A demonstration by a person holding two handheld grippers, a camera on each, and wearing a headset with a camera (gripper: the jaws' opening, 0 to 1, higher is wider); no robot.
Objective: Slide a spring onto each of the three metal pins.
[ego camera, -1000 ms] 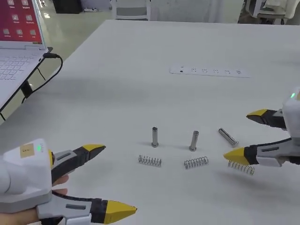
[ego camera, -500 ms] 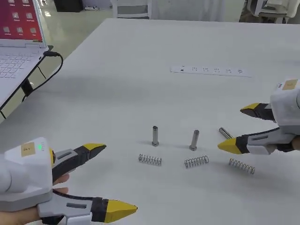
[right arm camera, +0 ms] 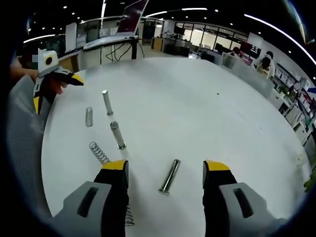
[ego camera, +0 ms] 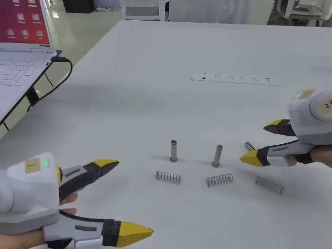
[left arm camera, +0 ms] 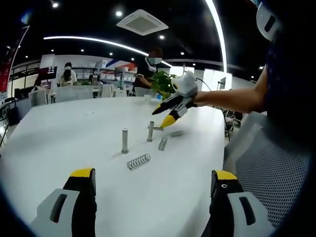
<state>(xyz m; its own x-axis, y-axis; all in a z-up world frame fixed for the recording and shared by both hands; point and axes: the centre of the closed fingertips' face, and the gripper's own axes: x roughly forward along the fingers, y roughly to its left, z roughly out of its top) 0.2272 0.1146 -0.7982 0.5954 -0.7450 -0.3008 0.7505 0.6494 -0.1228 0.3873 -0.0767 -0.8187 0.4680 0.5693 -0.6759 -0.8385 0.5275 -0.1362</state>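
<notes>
- On the white table [ego camera: 155,104], two metal pins stand up: the left pin [ego camera: 174,150] and the middle pin [ego camera: 218,155].
- Just on the near side of each one lies a loose spring: the left spring [ego camera: 167,177] and the middle spring [ego camera: 219,180].
- To the right, the third pin [right arm camera: 169,176] lies flat. The right spring [ego camera: 270,185] lies close by it.
- Over the flat pin hangs the right gripper [ego camera: 254,142], its jaws wide apart, one on each side, holding nothing.
- At the near left is the left gripper [ego camera: 132,199], jaws wide apart and empty too.
- Far left sits a laptop [ego camera: 21,46]. A power strip [ego camera: 236,79] lies far back.
</notes>
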